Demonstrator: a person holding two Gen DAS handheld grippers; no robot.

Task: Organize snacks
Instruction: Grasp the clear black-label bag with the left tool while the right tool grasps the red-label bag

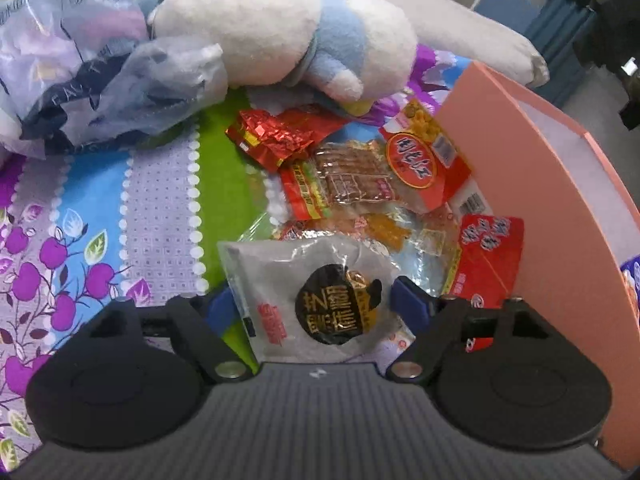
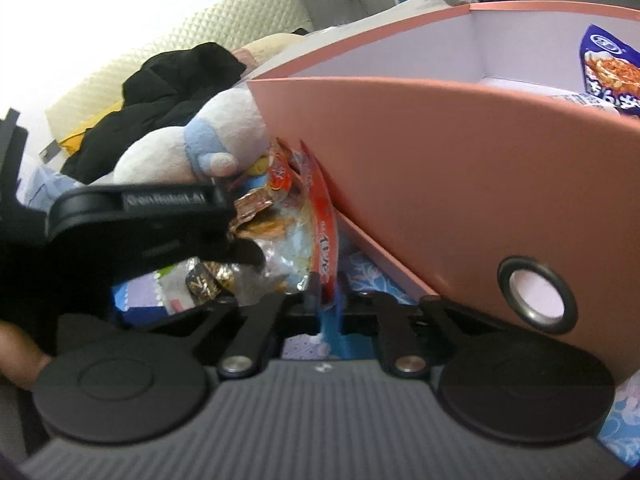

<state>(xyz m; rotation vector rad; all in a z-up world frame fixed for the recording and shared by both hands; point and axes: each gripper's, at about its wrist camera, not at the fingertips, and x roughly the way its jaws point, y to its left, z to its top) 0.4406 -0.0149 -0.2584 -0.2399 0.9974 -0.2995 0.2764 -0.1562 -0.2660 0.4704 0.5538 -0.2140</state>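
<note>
In the left wrist view my left gripper point(image 1: 312, 304) straddles a clear packet with a black and gold label point(image 1: 320, 296); its blue pads point(image 1: 410, 306) stand at the packet's two sides. Past it lies a pile of snacks: a red foil packet point(image 1: 276, 136), a dried meat packet point(image 1: 344, 176), an orange-red packet point(image 1: 428, 160) and a red packet point(image 1: 488, 264) against the pink box point(image 1: 560, 208). In the right wrist view my right gripper point(image 2: 322, 294) is shut on the edge of a red packet point(image 2: 324, 232) beside the pink box point(image 2: 440, 168). The left gripper point(image 2: 160, 220) shows there at left.
A white and blue plush toy point(image 1: 280, 28) lies behind the snacks, with a plastic bag point(image 1: 80, 52) to its left. A blue-purple snack bag point(image 2: 608, 72) sits inside the pink box. The floral bedsheet point(image 1: 60, 248) lies underneath. Black clothing point(image 2: 176, 80) lies at the back.
</note>
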